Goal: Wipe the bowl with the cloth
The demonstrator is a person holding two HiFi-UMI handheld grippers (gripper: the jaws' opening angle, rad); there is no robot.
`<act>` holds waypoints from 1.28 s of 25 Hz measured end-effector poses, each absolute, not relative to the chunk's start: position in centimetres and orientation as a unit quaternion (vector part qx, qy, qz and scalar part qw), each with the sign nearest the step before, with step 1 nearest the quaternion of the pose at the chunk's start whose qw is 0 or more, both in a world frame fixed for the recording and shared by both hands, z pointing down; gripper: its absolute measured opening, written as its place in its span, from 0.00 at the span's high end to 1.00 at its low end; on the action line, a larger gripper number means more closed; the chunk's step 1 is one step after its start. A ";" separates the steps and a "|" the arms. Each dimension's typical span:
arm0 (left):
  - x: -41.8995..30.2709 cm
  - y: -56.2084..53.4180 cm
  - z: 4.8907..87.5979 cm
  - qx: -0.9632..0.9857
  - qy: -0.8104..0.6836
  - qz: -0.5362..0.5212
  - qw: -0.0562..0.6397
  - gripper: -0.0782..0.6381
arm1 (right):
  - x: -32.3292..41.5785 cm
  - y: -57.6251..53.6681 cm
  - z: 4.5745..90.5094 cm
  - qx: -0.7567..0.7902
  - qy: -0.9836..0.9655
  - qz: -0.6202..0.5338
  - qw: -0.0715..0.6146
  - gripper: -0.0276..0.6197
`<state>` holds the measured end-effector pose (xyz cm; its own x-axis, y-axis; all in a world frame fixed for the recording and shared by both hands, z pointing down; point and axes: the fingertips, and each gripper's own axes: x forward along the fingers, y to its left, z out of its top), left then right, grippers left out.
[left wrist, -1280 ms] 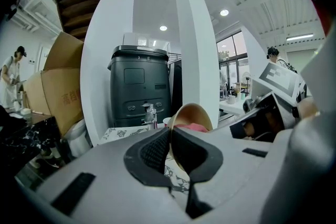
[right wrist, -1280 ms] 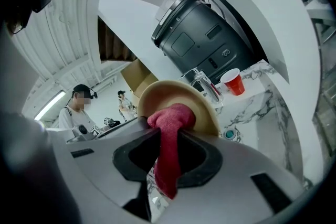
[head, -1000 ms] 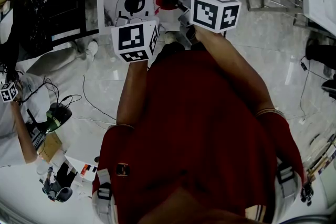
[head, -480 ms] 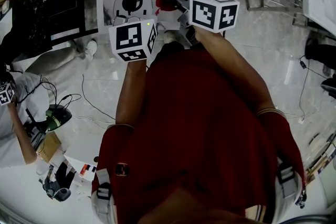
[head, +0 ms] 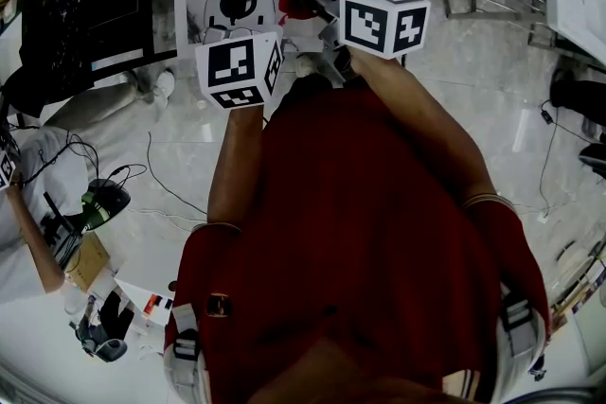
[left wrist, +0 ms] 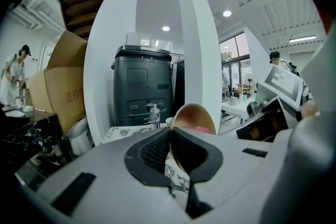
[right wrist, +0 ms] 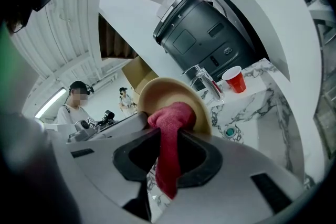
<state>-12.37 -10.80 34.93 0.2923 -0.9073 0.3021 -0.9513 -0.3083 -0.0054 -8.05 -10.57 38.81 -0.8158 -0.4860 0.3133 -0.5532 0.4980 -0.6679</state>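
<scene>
— Left gripper (left wrist: pixel 169 140): how do its jaws stand?
— Pressed together on the rim of the tan bowl (left wrist: pixel 195 116), which is pinched between the dark pads and stands on edge, its hollow turned toward the right gripper (right wrist: pixel 168 150).
— And the right one?
— Its jaws are clamped on the red cloth (right wrist: pixel 171 119). One end hangs below the pads; the other, bunched, lies against the inside of the bowl.
— Where is the bowl in the head view?
— At the top of the frame, just beyond both marker cubes, between the two grippers, with the cloth showing red inside it.
— What lies around it?
— In the right gripper view, a marble counter (right wrist: pixel 265 107) bears a red cup (right wrist: pixel 233 80) and a black machine (right wrist: pixel 202 34). Whether the bowl touches the counter cannot be told.
</scene>
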 end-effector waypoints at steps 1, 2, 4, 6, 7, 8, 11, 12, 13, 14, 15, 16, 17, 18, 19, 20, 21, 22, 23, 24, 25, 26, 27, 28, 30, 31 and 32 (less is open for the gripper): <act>-12.4 -10.8 35.0 0.799 -0.582 0.125 0.090 0.86 | -8.1 -10.5 38.8 0.300 -0.866 0.398 0.043 0.83; -12.5 -10.8 35.1 0.798 -0.582 0.124 0.092 0.86 | -8.1 -10.5 38.8 0.299 -0.867 0.395 0.045 0.83; -12.5 -10.8 35.3 0.797 -0.583 0.122 0.098 0.86 | -8.1 -10.4 38.8 0.298 -0.872 0.386 0.049 0.83; -12.6 -10.9 35.4 0.796 -0.584 0.119 0.105 0.86 | -8.1 -10.2 38.7 0.296 -0.876 0.377 0.055 0.83; -12.7 -10.9 35.5 0.795 -0.585 0.118 0.109 0.86 | -8.1 -10.2 38.7 0.295 -0.878 0.372 0.058 0.83; -12.8 -11.0 35.5 0.794 -0.586 0.116 0.112 0.86 | -8.0 -10.2 38.7 0.295 -0.880 0.367 0.061 0.83; -13.2 -11.2 35.7 0.791 -0.590 0.114 0.119 0.86 | -8.1 -10.1 38.5 0.292 -0.888 0.349 0.070 0.83; -13.3 -11.2 35.8 0.789 -0.591 0.113 0.120 0.86 | -8.1 -10.1 38.5 0.291 -0.890 0.343 0.073 0.83; -13.5 -11.3 35.8 0.788 -0.593 0.113 0.122 0.87 | -8.0 -10.0 38.4 0.289 -0.893 0.337 0.075 0.83; -13.6 -11.3 35.9 0.787 -0.594 0.112 0.123 0.87 | -8.0 -9.9 38.4 0.288 -0.895 0.332 0.077 0.83; -13.7 -11.4 35.9 0.785 -0.596 0.112 0.124 0.87 | -8.0 -9.8 38.4 0.286 -0.897 0.326 0.079 0.83; -13.8 -11.4 35.9 0.784 -0.597 0.111 0.125 0.87 | -7.9 -9.7 38.3 0.284 -0.900 0.321 0.081 0.83; -13.9 -11.5 35.9 0.783 -0.599 0.110 0.126 0.87 | -7.9 -9.7 38.2 0.282 -0.902 0.317 0.082 0.83; -14.0 -11.6 35.8 0.783 -0.600 0.110 0.126 0.87 | -7.9 -9.6 38.1 0.280 -0.904 0.311 0.083 0.83; -14.2 -11.6 35.8 0.782 -0.600 0.110 0.127 0.87 | -8.0 -9.5 38.0 0.279 -0.906 0.306 0.084 0.83; -14.3 -11.7 35.8 0.781 -0.601 0.109 0.128 0.87 | -8.0 -9.5 37.9 0.277 -0.909 0.300 0.085 0.83; -14.5 -11.8 35.8 0.781 -0.602 0.108 0.129 0.87 | -8.1 -9.5 37.7 0.275 -0.911 0.295 0.086 0.83; -14.6 -11.8 35.8 0.780 -0.603 0.107 0.130 0.87 | -8.1 -9.4 37.6 0.273 -0.914 0.289 0.086 0.83; -14.6 -11.8 35.7 0.779 -0.603 0.106 0.131 0.87 | -8.1 -9.4 37.3 0.271 -0.916 0.283 0.087 0.83; -14.6 -11.9 35.7 0.779 -0.604 0.106 0.132 0.87 | -8.0 -9.4 37.1 0.268 -0.918 0.278 0.087 0.83; -14.6 -11.9 35.7 0.778 -0.605 0.105 0.132 0.87 | -8.0 -9.4 36.9 0.266 -0.921 0.272 0.087 0.83; -14.7 -12.0 35.7 0.778 -0.606 0.104 0.133 0.87 | -7.9 -9.4 36.8 0.264 -0.923 0.266 0.087 0.83; -14.8 -12.0 35.7 0.777 -0.606 0.104 0.134 0.87 | -7.9 -9.4 36.6 0.262 -0.925 0.261 0.087 0.83; -14.8 -12.0 35.7 0.776 -0.607 0.103 0.135 0.87 | -7.9 -9.3 36.4 0.261 -0.927 0.254 0.087 0.83; -14.9 -11.8 35.6 0.775 -0.609 0.102 0.136 0.87 | -7.7 -9.1 35.9 0.258 -0.932 0.241 0.085 0.83; -14.9 -11.7 35.5 0.774 -0.610 0.101 0.136 0.87 | -7.6 -9.0 35.5 0.257 -0.934 0.234 0.083 0.83; -15.0 -11.6 35.4 0.774 -0.611 0.100 0.136 0.87 | -7.5 -8.9 35.2 0.256 -0.936 0.228 0.081 0.83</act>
